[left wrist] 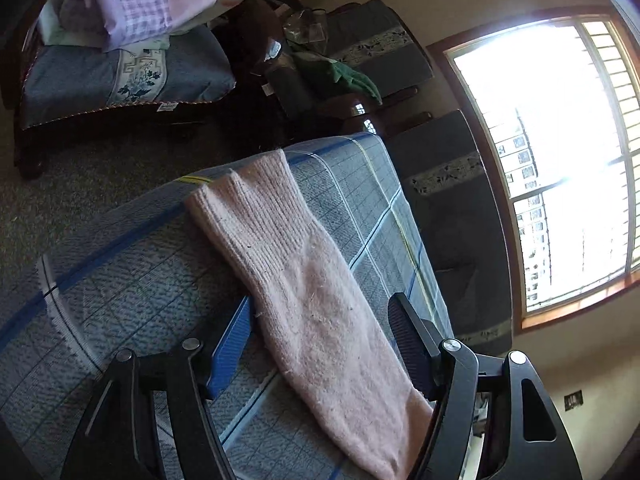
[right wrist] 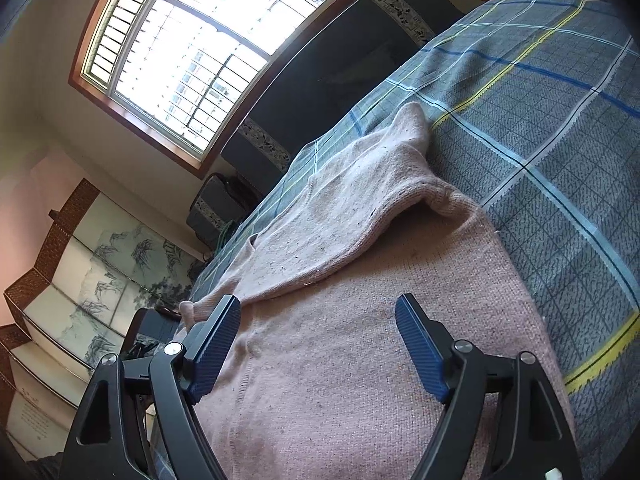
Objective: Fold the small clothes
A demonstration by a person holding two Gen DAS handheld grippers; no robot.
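A pale pink knit sweater lies on a grey-blue plaid cloth (left wrist: 120, 280). In the left wrist view its long ribbed sleeve (left wrist: 296, 272) runs from the far cuff down between my fingers. My left gripper (left wrist: 320, 328) is open and straddles the sleeve just above it. In the right wrist view the sweater body (right wrist: 360, 340) lies flat, with a folded-over part (right wrist: 340, 208) toward the far edge. My right gripper (right wrist: 316, 332) is open over the body, holding nothing.
The plaid cloth (right wrist: 540, 120) covers a raised surface whose edges drop off. A bench with a blue cushion and stacked bedding (left wrist: 128, 40) stands behind, dark cushioned seats (left wrist: 452, 216) under a bright window (left wrist: 560, 152), and a painted folding screen (right wrist: 80, 280) stands at the side.
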